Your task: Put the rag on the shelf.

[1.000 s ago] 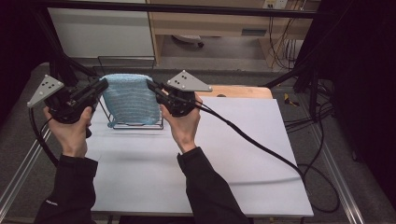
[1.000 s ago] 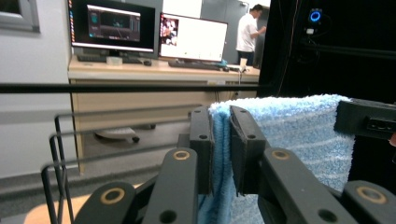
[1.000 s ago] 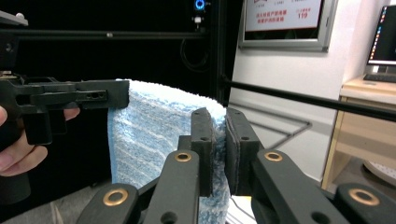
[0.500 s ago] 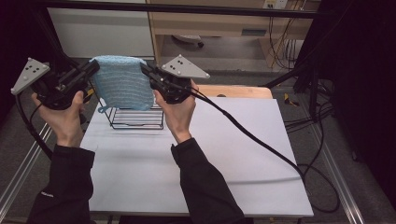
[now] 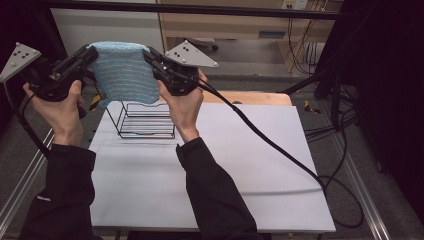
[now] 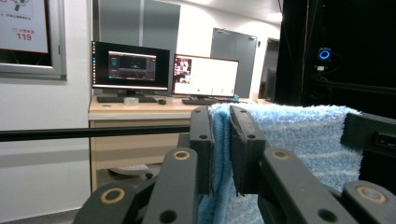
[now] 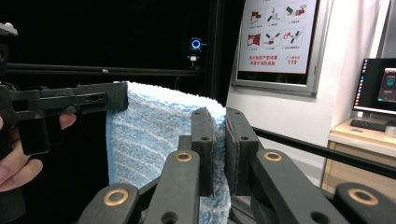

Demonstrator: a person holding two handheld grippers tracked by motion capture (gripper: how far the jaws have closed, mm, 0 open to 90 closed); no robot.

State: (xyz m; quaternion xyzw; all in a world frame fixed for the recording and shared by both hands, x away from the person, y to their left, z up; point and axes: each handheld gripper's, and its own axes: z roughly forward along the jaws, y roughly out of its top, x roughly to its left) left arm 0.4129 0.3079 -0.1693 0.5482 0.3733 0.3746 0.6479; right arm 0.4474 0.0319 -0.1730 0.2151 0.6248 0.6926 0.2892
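A light blue terry-cloth towel [image 5: 122, 72] hangs spread in the air above the black wire rack [image 5: 144, 120], held up by its two top corners and clear of the rack's wires. The left hand-held gripper [image 5: 86, 56] has its jaws pressed together on the towel's corner on the side away from the cable, and in the left gripper view [image 6: 221, 140] the blue pile is pinched flat between the two black jaws. The right hand-held gripper [image 5: 152, 56] is likewise clamped on the other top corner; in the right gripper view [image 7: 219, 140] the towel's edge [image 7: 154, 140] runs down between its jaws, with the left gripper's arm lying across the towel's far upper edge. The rack itself stands on the white table [image 5: 240, 170], near the table's far edge, directly under the towel's lower hem. A thick black cable [image 5: 270, 145] trails from the right gripper across the table, away from the rack.
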